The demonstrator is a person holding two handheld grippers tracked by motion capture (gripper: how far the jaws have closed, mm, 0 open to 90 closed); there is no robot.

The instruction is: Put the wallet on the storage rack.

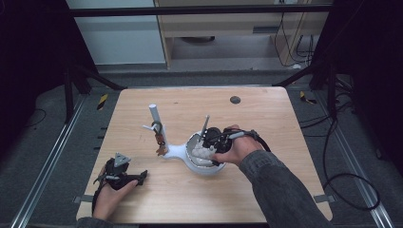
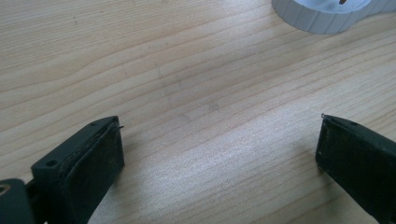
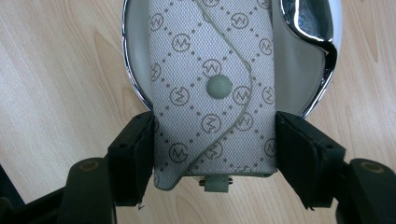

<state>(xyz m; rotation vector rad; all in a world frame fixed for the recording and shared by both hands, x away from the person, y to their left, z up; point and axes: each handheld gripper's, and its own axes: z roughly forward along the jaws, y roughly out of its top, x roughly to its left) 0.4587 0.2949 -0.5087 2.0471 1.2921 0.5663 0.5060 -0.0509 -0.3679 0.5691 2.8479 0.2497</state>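
At the centre of the high view, my right tongs [image 1: 207,148] are clamped on a small grey patterned key pouch [image 3: 212,88], holding it over the round white dish [image 1: 202,167] of a white stand. In the right gripper view the two black pads press the pouch's lower sides; its snap button faces the camera, and most of its body lies over the dish's chrome-rimmed bowl [image 3: 130,88], with the bottom tab hanging just past the rim toward me. The stand's upright post [image 1: 155,116] rises at centre left, with something small hanging from its hooks. My left tongs [image 1: 124,176] rest at the lower left of the desk [image 1: 266,142], jaws wide apart and holding nothing; their own view shows bare wood between the pads and a ribbed white edge [image 2: 322,18] at the upper right. I judge the step to be setting the pouch into the dish. The next move calls for lowering it until it sits flat, then letting go.
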